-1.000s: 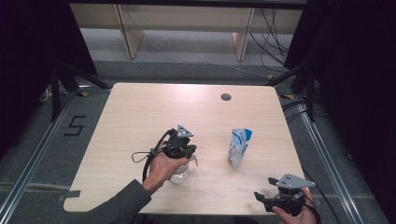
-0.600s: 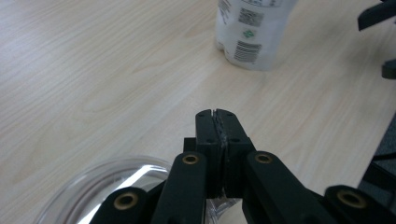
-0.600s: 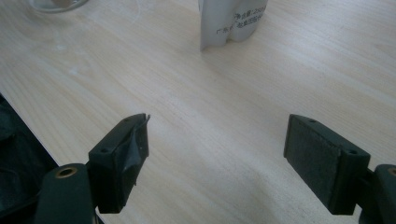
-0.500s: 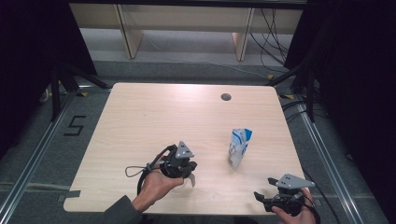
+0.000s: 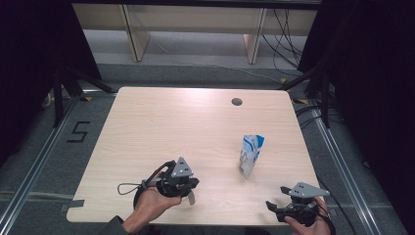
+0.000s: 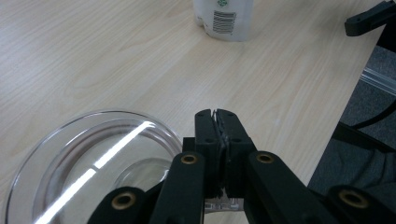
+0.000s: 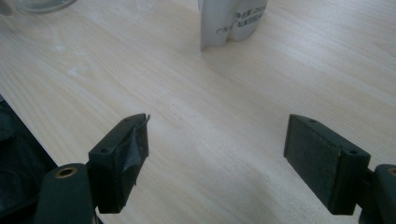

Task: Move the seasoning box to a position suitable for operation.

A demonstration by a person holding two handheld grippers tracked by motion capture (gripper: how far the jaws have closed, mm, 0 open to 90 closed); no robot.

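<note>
A clear glass bowl (image 6: 93, 158) hangs low over the front left of the wooden table (image 5: 195, 127). My left gripper (image 6: 217, 135) is shut on its rim, with the jaws pressed together over the glass. In the high view the left gripper (image 5: 188, 193) sits near the table's front edge, held by a hand. A white and blue pouch (image 5: 250, 154) stands upright to the right of it, apart from both grippers. My right gripper (image 5: 271, 205) rests at the front right corner, and its jaws (image 7: 215, 154) stand wide open on bare wood, facing the pouch (image 7: 233, 21).
A round cable hole (image 5: 237, 102) lies near the table's far edge. The front edge runs just below both hands. Dark floor with rails surrounds the table, and wooden shelf legs (image 5: 252, 46) stand beyond it.
The left gripper has moved toward the table's front edge and slightly left, taking the glass bowl with it. The right gripper and the pouch have stayed put.
</note>
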